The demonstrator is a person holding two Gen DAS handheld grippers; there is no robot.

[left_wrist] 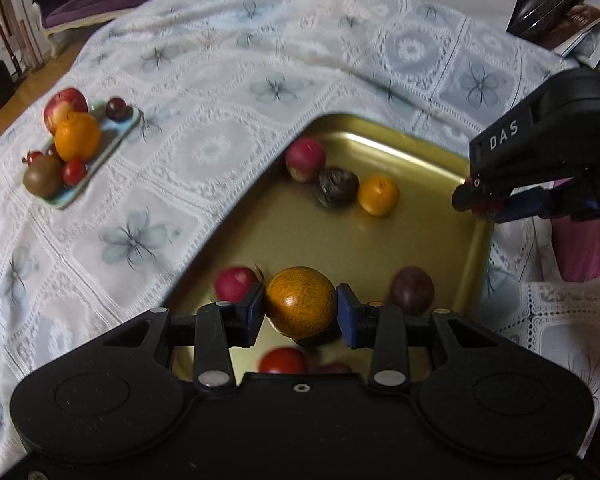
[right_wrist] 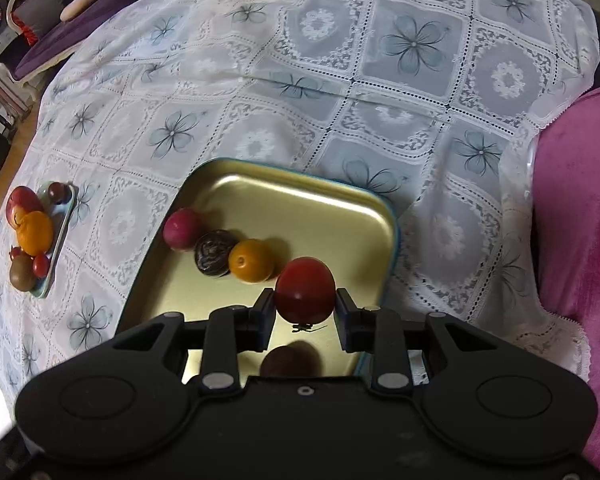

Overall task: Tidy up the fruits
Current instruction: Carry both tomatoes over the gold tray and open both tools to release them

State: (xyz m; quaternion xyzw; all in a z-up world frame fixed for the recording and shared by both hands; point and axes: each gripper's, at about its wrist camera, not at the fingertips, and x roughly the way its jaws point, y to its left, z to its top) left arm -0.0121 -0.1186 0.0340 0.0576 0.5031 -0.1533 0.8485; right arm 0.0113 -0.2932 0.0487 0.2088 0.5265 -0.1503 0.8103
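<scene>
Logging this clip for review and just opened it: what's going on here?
A person is sorting fruit with two handheld grippers over a gold tray on a lace-covered table. The left gripper is shut on a speckled orange fruit; the right gripper is shut on a red tomato. Several fruits lie loose in the tray. To the left, a small blue plate already holds an apple, an orange, a kiwi and small red fruits.

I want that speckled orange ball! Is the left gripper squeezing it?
Touching. In the left wrist view, both blue pads of the left gripper press against the sides of the speckled orange fruit, with no gap showing.
</scene>
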